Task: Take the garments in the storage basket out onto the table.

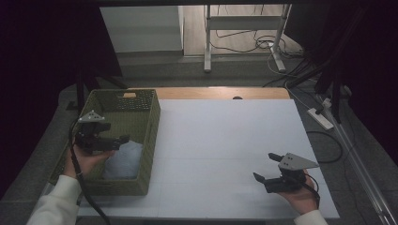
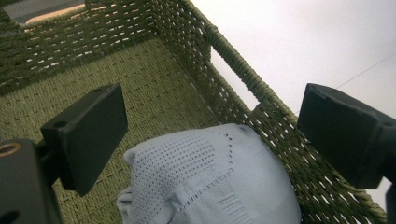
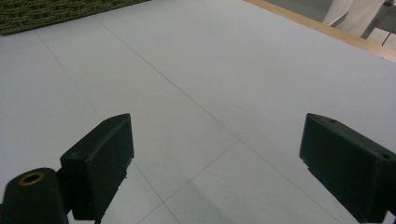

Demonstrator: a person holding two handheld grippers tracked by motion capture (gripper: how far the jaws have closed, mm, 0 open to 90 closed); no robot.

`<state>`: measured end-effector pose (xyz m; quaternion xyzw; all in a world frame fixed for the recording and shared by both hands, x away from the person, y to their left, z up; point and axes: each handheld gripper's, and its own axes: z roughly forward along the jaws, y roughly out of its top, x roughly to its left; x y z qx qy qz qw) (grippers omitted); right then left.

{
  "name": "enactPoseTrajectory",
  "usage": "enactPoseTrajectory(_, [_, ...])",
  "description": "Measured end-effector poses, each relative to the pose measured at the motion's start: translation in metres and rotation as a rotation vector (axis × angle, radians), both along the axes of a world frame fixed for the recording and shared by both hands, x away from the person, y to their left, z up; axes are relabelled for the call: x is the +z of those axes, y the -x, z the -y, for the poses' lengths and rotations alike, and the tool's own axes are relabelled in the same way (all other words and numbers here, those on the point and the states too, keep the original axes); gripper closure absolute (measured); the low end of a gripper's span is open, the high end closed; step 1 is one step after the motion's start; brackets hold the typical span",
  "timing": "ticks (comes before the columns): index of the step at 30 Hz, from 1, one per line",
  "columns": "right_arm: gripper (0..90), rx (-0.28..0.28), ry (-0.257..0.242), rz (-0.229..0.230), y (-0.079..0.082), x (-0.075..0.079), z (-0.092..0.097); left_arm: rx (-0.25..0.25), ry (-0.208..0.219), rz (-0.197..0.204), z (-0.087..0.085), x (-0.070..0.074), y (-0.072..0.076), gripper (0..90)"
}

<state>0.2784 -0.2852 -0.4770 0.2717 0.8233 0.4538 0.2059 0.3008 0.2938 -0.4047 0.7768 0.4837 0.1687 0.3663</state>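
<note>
Right gripper (image 1: 266,171) — 5 o'clock on the white table (image 1: 220,140), jaws spread, empty. Left gripper (image 1: 123,138) — 9 o'clock, over the green woven basket (image 1: 151,117), jaws wide, holding nothing. Pale knit cloth (image 1: 124,159) — bunched in the basket's near end, just below those jaws. Step judged: cloth deposited or about to be taken; next calls for lowering and closing on it, or withdrawing.

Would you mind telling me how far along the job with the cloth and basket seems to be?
Apparently done: the pale knitted cloth lies inside the green woven basket. In hand: nothing; the left gripper hovers open above it, the right gripper open over the table. Nothing seems left.
</note>
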Motion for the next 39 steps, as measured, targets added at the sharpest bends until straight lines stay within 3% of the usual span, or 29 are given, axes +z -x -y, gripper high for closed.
enactPoseTrajectory(20, [10.3,0.005,0.005,-0.004,0.000,-0.001,-0.001,-0.006,-0.040,-0.095,-0.008,-0.021,-0.015,8.0])
enactPoseTrajectory(35, [10.3,0.002,0.020,-0.009,0.000,-0.003,-0.003,-0.014,-0.035,-0.143,-0.015,-0.038,-0.021,7.9])
enactPoseTrajectory(39, [10.3,0.001,0.021,-0.009,0.000,-0.003,-0.002,-0.022,-0.014,-0.150,-0.017,-0.041,-0.022,7.9])
